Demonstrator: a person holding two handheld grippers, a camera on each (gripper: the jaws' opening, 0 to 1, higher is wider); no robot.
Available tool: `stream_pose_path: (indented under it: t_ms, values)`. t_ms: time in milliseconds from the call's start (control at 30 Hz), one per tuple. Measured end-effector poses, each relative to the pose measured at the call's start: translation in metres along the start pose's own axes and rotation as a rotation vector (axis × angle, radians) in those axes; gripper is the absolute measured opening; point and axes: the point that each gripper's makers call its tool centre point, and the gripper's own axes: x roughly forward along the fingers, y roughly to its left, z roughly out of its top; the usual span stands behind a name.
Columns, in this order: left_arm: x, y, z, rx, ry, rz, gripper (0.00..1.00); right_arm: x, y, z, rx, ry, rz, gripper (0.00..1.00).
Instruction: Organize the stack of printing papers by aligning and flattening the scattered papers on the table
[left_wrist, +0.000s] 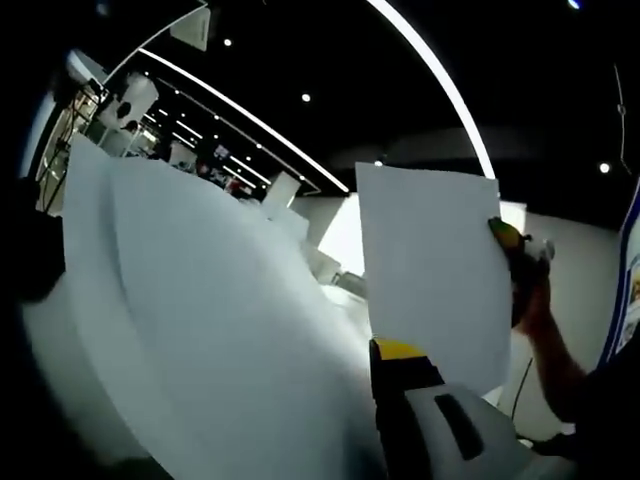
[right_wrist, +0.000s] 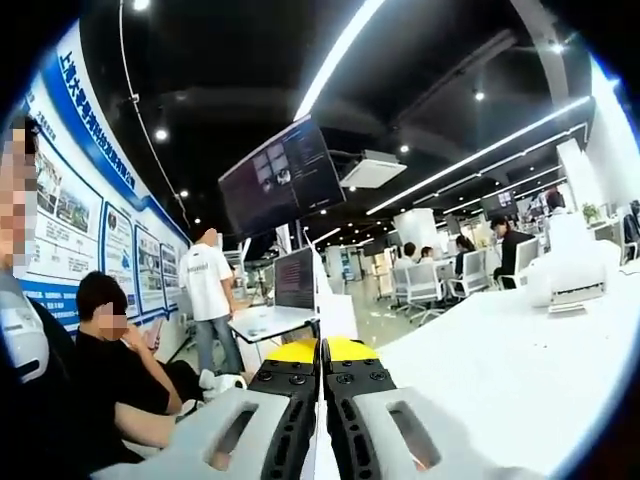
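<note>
Open-plan office, dark ceiling with strip lights (right_wrist: 470, 160), white table (right_wrist: 520, 360). We record: right gripper (right_wrist: 321, 350), jaws together, clamped on a sheet edge. Left gripper (left_wrist: 400, 350) beside raised printing papers (left_wrist: 430, 270); we cannot tell its jaw state.

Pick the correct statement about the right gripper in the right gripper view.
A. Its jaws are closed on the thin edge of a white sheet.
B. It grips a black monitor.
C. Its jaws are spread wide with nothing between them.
A: the right gripper has its jaws pressed together with the thin edge of the white sheet between them.
</note>
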Motion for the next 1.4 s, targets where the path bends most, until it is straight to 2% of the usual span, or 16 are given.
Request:
stream_pose_path:
  t_ms: [333, 600, 800, 967, 1267, 1400]
  values:
    - [0.000, -0.002, 0.000, 0.006, -0.003, -0.008, 0.28, 0.009, 0.004, 0.001, -0.011, 0.010, 0.015, 0.00]
    - [0.000, -0.003, 0.000, 0.018, 0.000, -0.007, 0.30, 0.010, 0.011, 0.005, 0.017, -0.009, 0.063, 0.00]
    - [0.000, -0.003, 0.000, 0.020, 0.001, -0.008, 0.31, 0.009, 0.014, 0.007, 0.024, -0.020, 0.071, 0.00]
    - [0.000, -0.003, -0.001, 0.024, 0.001, -0.008, 0.31, 0.013, -0.007, 0.002, 0.046, -0.009, 0.036, 0.00]
    - [0.001, -0.003, -0.001, 0.022, 0.003, -0.010, 0.31, 0.015, -0.022, -0.010, 0.060, 0.012, 0.012, 0.00]
    - [0.001, -0.004, -0.001, 0.025, 0.003, -0.010, 0.31, 0.016, -0.021, -0.014, 0.066, 0.017, 0.005, 0.00]
